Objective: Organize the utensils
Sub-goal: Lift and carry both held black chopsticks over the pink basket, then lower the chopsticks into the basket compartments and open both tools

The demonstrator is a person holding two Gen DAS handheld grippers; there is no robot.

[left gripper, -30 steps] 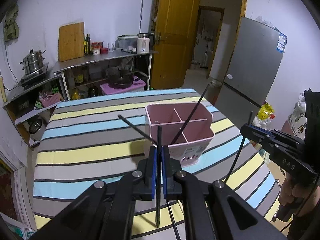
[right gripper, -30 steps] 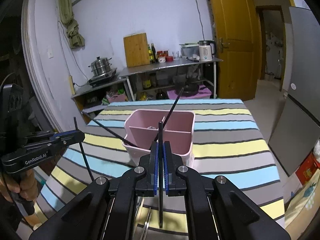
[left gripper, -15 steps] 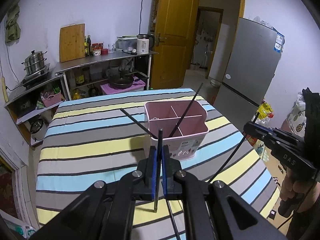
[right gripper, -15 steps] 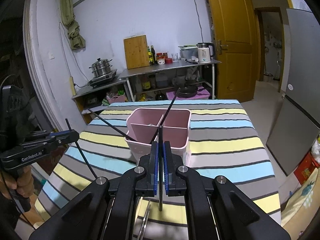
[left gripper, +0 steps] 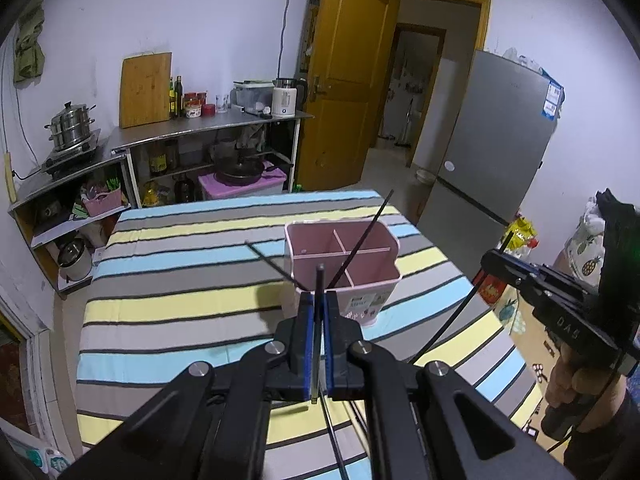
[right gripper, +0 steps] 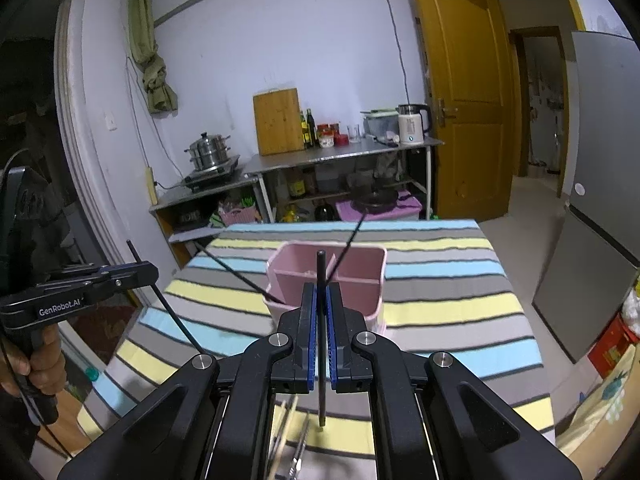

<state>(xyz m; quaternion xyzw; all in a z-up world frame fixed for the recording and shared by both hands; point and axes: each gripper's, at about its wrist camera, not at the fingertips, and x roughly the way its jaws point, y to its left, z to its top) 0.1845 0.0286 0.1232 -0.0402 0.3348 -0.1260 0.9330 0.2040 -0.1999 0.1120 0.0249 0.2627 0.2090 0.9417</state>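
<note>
Above table (left gripper: 180,280) | both claws clamp chopsticks | pink caddy (left gripper: 344,268) now farther off

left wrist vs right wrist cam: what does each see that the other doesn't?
Left wrist only: the right gripper shut on a black chopstick.
Right wrist only: the left gripper clamping its chopstick, plus loose utensils on the near tablecloth.
Both: the pink divided holder with two chopsticks leaning in it, on the striped table.
</note>
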